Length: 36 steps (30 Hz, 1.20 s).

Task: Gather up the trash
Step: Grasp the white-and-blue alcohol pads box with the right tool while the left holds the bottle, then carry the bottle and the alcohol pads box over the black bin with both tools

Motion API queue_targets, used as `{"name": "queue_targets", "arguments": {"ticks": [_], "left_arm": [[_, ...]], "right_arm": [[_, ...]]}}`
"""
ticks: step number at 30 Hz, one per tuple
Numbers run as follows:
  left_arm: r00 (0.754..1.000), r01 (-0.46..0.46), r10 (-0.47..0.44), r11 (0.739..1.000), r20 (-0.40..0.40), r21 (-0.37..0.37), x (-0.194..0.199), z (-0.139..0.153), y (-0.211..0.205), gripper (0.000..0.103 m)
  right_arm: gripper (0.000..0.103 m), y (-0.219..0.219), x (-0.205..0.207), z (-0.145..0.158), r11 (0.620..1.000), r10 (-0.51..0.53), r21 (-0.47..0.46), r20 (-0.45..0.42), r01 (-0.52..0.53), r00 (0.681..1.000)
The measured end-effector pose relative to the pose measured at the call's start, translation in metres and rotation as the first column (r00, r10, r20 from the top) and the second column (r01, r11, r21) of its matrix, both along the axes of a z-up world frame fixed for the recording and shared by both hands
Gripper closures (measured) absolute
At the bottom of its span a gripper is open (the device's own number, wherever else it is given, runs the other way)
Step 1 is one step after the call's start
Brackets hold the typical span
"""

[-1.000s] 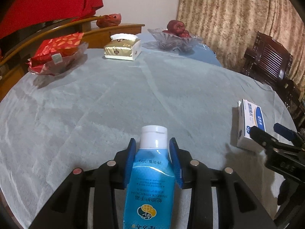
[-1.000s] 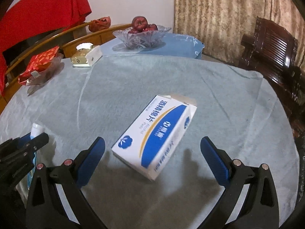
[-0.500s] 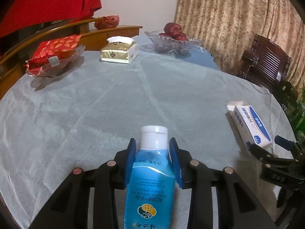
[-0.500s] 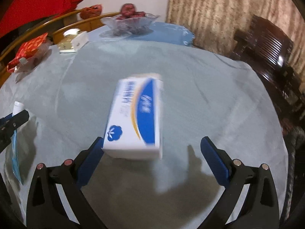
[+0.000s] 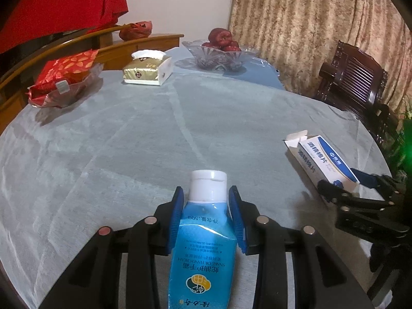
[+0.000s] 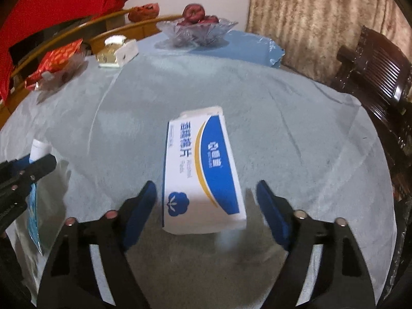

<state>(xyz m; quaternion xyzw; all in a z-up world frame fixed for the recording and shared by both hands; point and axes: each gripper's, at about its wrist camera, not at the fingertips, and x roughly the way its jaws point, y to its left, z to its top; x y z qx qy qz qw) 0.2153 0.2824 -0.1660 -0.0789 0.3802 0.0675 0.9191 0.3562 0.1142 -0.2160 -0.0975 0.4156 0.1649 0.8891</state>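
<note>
Blue plastic fills the bottom of our left wrist view: the hand-cream tube [image 5: 203,247] sits pinched between the pads of our left gripper [image 5: 206,219], white cap pointing toward twelve o'clock, so we judge that piece of trash already collected. At four o'clock in the same view lies the white-and-blue swab box [image 5: 322,158] on the grey tablecloth [image 5: 128,141], its far flap open, with our right gripper reaching onto its near end. From the right wrist camera, the right gripper [image 6: 206,203] straddles that near end; its jaws have just been closing with the box between them, yet a gap shows on either side and the pads are not pressing, so the box is not yet held. What is left, as we read it, is to finish closing on it, lift, and carry both pieces to a bin we cannot see. Far off, around eleven to twelve o'clock, sit a red snack bag [image 5: 64,77], a tissue box [image 5: 146,69] and a glass fruit bowl [image 5: 219,56]; whether any counts as trash we cannot tell.
</note>
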Motion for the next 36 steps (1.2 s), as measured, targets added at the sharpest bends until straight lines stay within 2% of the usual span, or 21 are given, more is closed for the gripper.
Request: {"name": "queue_targets", "arguments": {"ticks": [2, 5, 14, 21, 31, 36], "left_arm": [[1.0, 0.005, -0.005, 1.0, -0.002, -0.001, 0.0, 0.0, -0.003, 0.067], [1.0, 0.012, -0.012, 1.0, -0.001, 0.001, -0.001, 0.002, -0.007, 0.067], [0.999, 0.039, -0.04, 0.999, 0.025, 0.01, -0.005, 0.016, -0.028, 0.068], [0.995, 0.077, -0.078, 0.997, 0.066, 0.012, -0.01, 0.037, -0.053, 0.068], [0.979, 0.162, -0.162, 0.987, 0.126, 0.01, -0.019, 0.071, -0.105, 0.071], [0.966, 0.211, -0.206, 0.977, 0.156, -0.014, -0.026, 0.082, -0.128, 0.071]], "right_arm": [[0.042, -0.001, 0.002, -0.004, 1.0, 0.003, -0.002, -0.023, -0.003, 1.0], [0.045, -0.005, 0.001, -0.004, 1.0, 0.004, 0.01, -0.031, -0.003, 0.999], [0.046, -0.022, -0.015, 0.025, 0.997, -0.004, 0.079, 0.011, 0.003, 1.0], [0.046, -0.05, -0.036, 0.063, 0.994, -0.027, 0.106, 0.076, 0.019, 0.997], [0.046, -0.102, -0.069, 0.107, 0.989, -0.082, 0.134, 0.15, 0.062, 0.985], [0.046, -0.13, -0.087, 0.122, 0.986, -0.107, 0.149, 0.185, 0.08, 0.977]]}}
